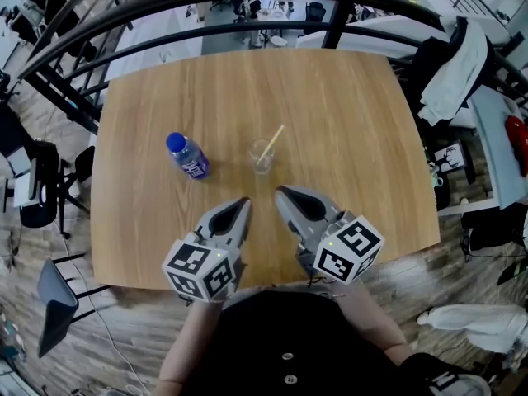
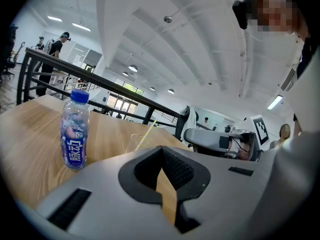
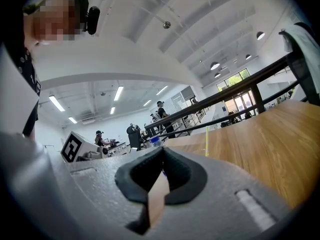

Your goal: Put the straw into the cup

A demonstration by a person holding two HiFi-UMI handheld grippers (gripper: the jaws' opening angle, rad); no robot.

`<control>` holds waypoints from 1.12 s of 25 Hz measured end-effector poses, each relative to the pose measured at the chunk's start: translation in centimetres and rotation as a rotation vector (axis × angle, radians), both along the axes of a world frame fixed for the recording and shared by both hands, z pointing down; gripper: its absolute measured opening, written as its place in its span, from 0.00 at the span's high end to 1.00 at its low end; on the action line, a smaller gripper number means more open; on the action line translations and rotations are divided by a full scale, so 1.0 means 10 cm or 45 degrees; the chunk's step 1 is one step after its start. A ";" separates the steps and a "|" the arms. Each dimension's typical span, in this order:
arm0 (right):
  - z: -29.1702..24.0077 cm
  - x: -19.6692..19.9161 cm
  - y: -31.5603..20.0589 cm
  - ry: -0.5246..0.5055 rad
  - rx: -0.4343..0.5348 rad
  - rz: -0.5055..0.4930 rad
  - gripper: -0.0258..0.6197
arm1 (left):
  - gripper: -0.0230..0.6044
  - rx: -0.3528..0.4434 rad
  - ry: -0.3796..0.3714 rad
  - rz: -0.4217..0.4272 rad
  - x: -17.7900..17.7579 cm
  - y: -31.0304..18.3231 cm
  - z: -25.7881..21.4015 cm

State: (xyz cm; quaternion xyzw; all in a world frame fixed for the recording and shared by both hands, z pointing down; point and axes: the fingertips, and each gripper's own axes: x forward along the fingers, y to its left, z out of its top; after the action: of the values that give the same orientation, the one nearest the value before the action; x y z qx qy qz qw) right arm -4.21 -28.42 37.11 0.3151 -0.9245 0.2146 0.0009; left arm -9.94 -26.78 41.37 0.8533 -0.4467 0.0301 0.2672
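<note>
A clear plastic cup (image 1: 262, 157) stands upright at the middle of the wooden table (image 1: 346, 122), with a pale yellow straw (image 1: 275, 136) leaning in it and sticking out up to the right. Both grippers hover near the table's front edge, short of the cup, and neither touches it. My left gripper (image 1: 243, 202) is shut with nothing in it, and so is my right gripper (image 1: 280, 193). In the left gripper view the cup (image 2: 136, 143) and straw (image 2: 147, 134) show just beyond the closed jaws (image 2: 161, 148). The right gripper view shows the straw (image 3: 206, 142) past its closed jaws (image 3: 161, 150).
A small bottle with a blue cap and blue label (image 1: 188, 157) stands left of the cup, also seen as the bottle (image 2: 75, 132) in the left gripper view. A black railing (image 1: 247, 11) runs behind the table. Chairs and clothing (image 1: 454, 64) sit to the right.
</note>
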 end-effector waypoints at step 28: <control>0.21 -0.06 0.11 0.047 -0.071 -0.073 0.96 | 0.94 -0.039 0.039 0.038 0.01 -0.02 0.05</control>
State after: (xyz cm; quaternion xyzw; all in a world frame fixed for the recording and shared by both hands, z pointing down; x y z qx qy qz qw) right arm -4.84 -27.34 39.24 0.2922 -0.9266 0.2343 0.0331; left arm -9.80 -26.96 41.83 0.8561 -0.4292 0.0281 0.2866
